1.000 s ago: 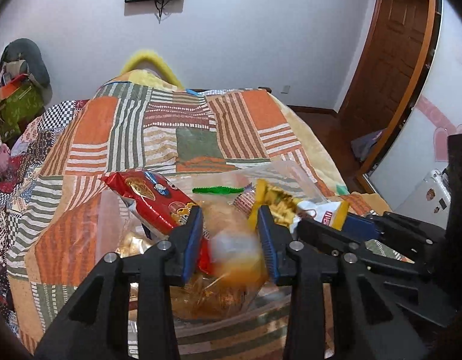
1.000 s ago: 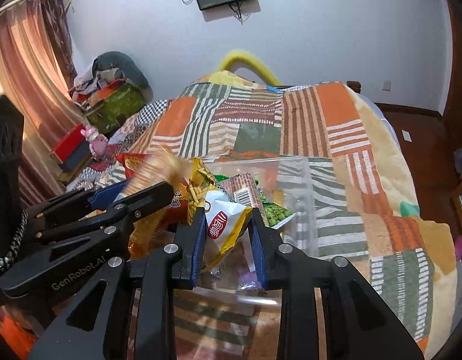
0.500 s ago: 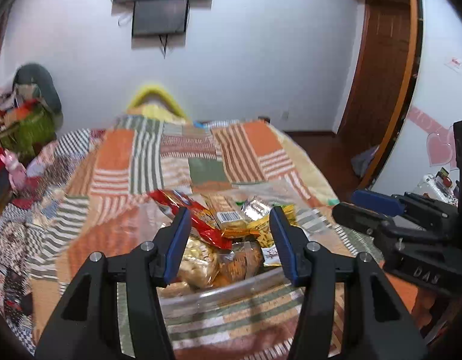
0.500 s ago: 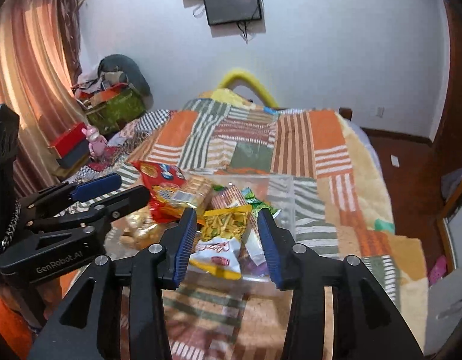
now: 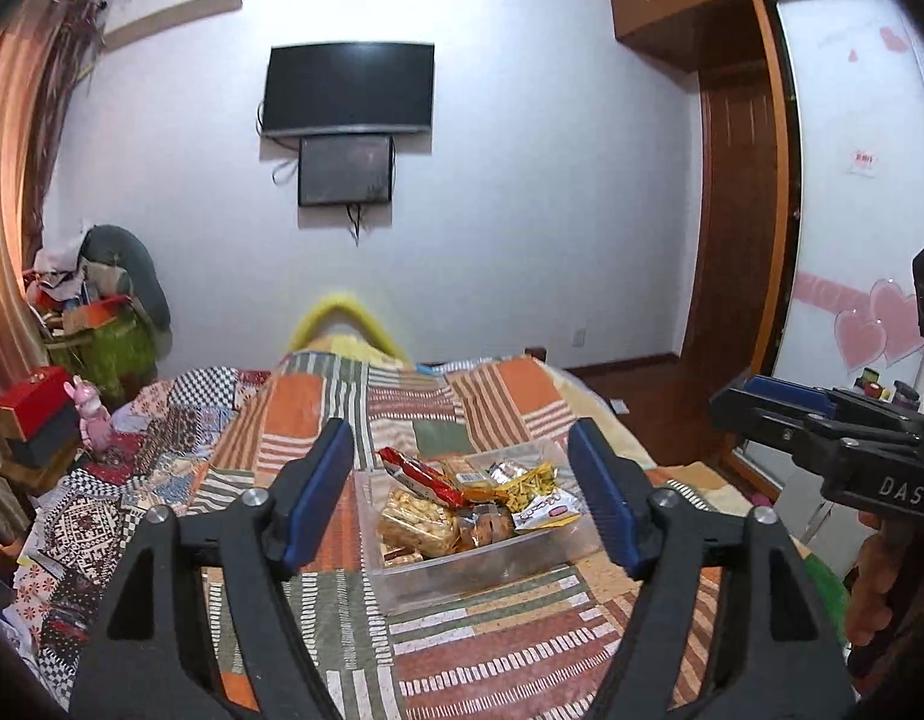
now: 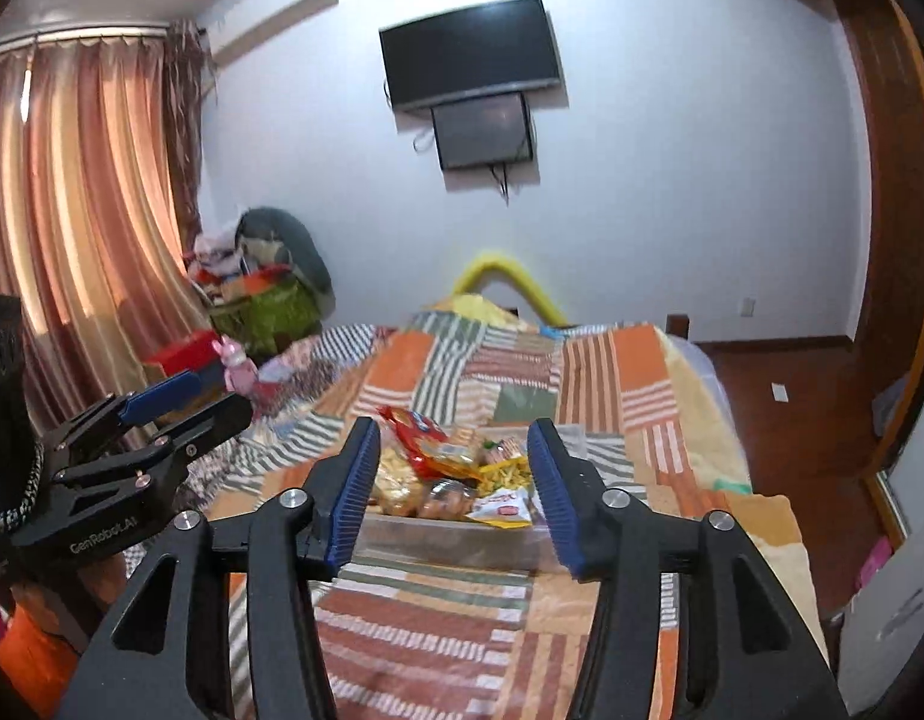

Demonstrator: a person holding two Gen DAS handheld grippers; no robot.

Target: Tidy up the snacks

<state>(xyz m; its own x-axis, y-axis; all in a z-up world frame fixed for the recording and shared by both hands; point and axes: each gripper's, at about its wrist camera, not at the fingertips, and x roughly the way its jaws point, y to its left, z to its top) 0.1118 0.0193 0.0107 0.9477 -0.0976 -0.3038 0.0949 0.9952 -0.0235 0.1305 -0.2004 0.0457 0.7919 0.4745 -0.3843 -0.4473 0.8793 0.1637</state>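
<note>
A clear plastic bin (image 5: 462, 576) (image 6: 450, 537) rests on the patchwork quilt, holding several snack packets: a red packet (image 5: 420, 476) (image 6: 411, 425), a yellow chip bag (image 5: 531, 480) (image 6: 504, 471), a white-and-red packet (image 5: 546, 510) (image 6: 501, 507) and clear bags of biscuits (image 5: 411, 519). My left gripper (image 5: 462, 501) hangs back from the bin, its jaws opening with nothing between them. Nothing is between the opening jaws of my right gripper (image 6: 453, 489), which is also drawn back from the bin. Each gripper shows at the side of the other's view.
The quilted bed (image 5: 462, 648) fills the foreground. Two dark screens (image 5: 349, 90) hang on the far wall. A pile of clothes and a green basket (image 5: 102, 336) stand at the left by the curtain (image 6: 72, 210). A wooden door (image 5: 744, 210) is at the right.
Both grippers have let go of their snack packets, opened, and pulled up and away from the bin. The packets now lie in the bin, which looks smaller and farther off.
</note>
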